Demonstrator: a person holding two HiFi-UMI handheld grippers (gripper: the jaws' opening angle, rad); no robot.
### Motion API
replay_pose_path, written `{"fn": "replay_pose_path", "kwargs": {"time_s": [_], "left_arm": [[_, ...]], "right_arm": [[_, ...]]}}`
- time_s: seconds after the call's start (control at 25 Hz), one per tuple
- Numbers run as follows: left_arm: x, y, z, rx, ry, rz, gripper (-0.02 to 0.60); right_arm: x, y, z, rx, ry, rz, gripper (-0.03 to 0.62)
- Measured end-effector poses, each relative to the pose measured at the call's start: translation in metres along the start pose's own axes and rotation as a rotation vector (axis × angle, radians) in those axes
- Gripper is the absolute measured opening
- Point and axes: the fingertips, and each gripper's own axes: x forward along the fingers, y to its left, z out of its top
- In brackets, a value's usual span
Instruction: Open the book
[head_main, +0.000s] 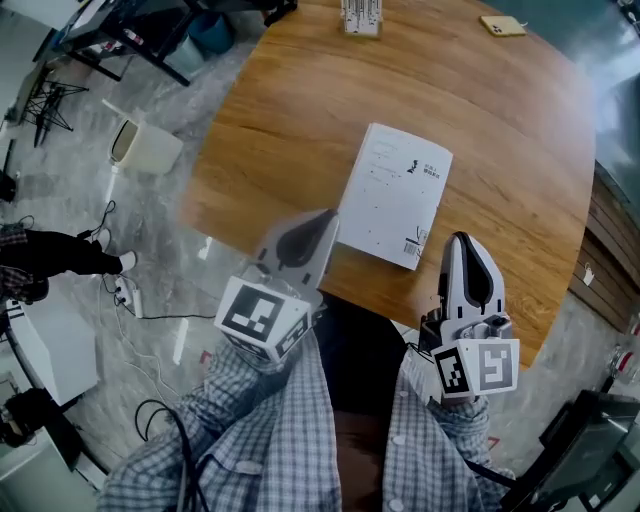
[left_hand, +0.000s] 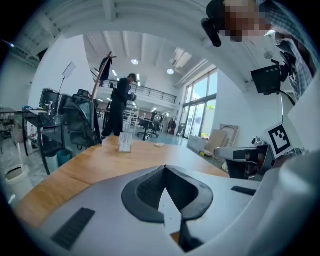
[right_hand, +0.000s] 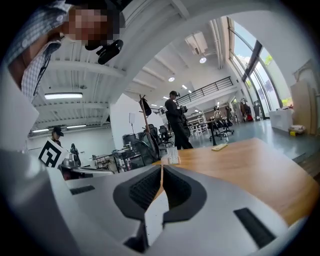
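Note:
A closed white book (head_main: 395, 195) lies flat on the round wooden table (head_main: 290, 110), near its front edge. My left gripper (head_main: 327, 217) is shut and empty, its tip just beside the book's near-left edge. My right gripper (head_main: 459, 238) is also shut and empty, a little to the right of the book's near-right corner. In the left gripper view the jaws (left_hand: 165, 168) meet tip to tip, and a white strip of the book shows through the gap behind them. The right gripper view shows the same closed jaws (right_hand: 161, 168) with white below them.
A small clear card stand (head_main: 361, 18) and a yellow pad (head_main: 502, 26) sit at the table's far side. A white bin (head_main: 145, 148) stands on the floor at left. A person (left_hand: 120, 105) stands beyond the table. The table's front edge runs just under both grippers.

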Motion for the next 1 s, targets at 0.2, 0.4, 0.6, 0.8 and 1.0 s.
{"fn": "replay_pose_path", "kwargs": {"time_s": [0.2, 0.4, 0.6, 0.8, 1.0], "left_arm": [[0.024, 0.023, -0.051, -0.001, 0.196, -0.008, 0.009], [0.055, 0.039, -0.101, 0.062, 0.421, -0.024, 0.009], [0.075, 0.041, -0.131, 0.032, 0.572, -0.054, 0.023], [0.088, 0.045, -0.151, 0.000, 0.703, -0.057, 0.114], [0.093, 0.053, -0.166, -0.069, 0.784, -0.018, 0.114]], "right_arm": [[0.026, 0.002, -0.031, 0.029, 0.059, 0.010, 0.026], [0.042, -0.007, -0.057, 0.039, 0.125, -0.029, 0.026], [0.048, -0.017, -0.066, 0.052, 0.156, -0.066, 0.026], [0.056, -0.024, -0.068, 0.058, 0.166, -0.084, 0.026], [0.062, -0.027, -0.069, 0.071, 0.177, -0.082, 0.026]]}}
